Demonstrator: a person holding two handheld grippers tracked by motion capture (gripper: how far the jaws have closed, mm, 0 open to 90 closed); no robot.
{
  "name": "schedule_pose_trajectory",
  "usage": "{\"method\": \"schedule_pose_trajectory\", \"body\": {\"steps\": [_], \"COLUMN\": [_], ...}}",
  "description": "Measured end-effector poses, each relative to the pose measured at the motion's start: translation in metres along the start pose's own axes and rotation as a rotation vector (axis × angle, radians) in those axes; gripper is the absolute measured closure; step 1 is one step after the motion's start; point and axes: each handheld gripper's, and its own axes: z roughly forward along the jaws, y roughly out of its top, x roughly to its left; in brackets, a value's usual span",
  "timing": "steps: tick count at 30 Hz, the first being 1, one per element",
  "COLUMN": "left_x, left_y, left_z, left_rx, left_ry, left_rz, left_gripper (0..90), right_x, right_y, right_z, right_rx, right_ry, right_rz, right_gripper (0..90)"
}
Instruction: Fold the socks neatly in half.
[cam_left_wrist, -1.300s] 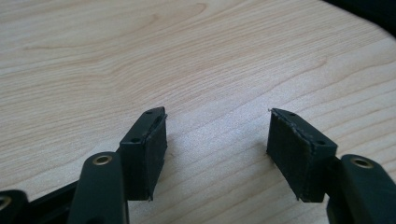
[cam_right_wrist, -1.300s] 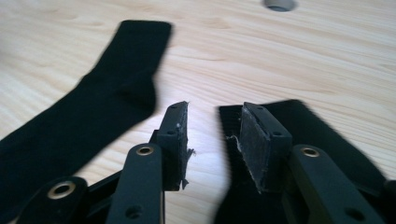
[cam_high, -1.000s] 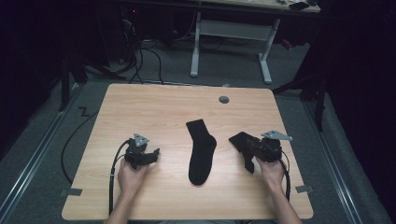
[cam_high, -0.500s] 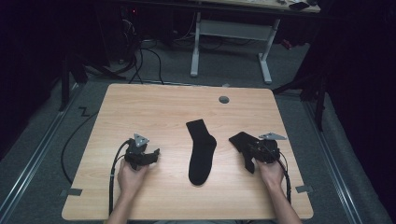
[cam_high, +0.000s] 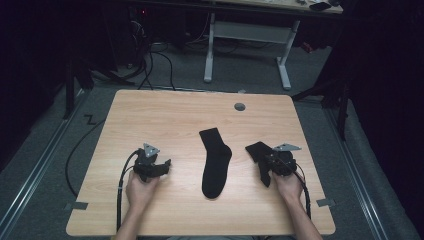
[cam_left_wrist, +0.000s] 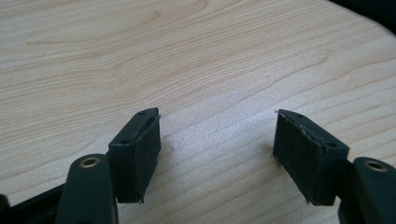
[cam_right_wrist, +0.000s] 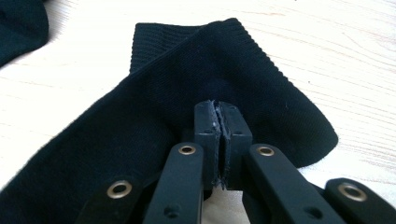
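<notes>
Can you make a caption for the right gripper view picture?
Right gripper pinched shut on a black sock on the wooden table.

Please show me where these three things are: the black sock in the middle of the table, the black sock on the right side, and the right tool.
middle sock (cam_high: 216, 162), high view, on its heel area.
right sock (cam_right_wrist: 154, 98), right gripper view, on the fabric below the ribbed cuff.
right tool (cam_right_wrist: 222, 122), right gripper view, between its shut tips.

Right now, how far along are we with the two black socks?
Early stage. Done: the right tongs have just closed, pinching the right sock on the table. In hand: that grip; the sock is still down on the wood. Left: the middle sock lies flat, untouched, and the left tongs stand open over bare wood. Any pairing remains ahead.
</notes>
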Motion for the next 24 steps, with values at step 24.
{"method": "schedule_pose_trajectory", "body": {"steps": [24], "left_x": [0.0], "left_y": [0.0], "left_z": [0.0], "left_rx": [0.002], "left_ry": [0.002], "left_rz": [0.0], "left_gripper": [32.3], "right_x": [0.008], "right_y": [0.042], "right_z": [-0.059], "right_rx": [-0.215], "right_ry": [0.101], "right_rz": [-0.068], "right_gripper": [88.5]}}
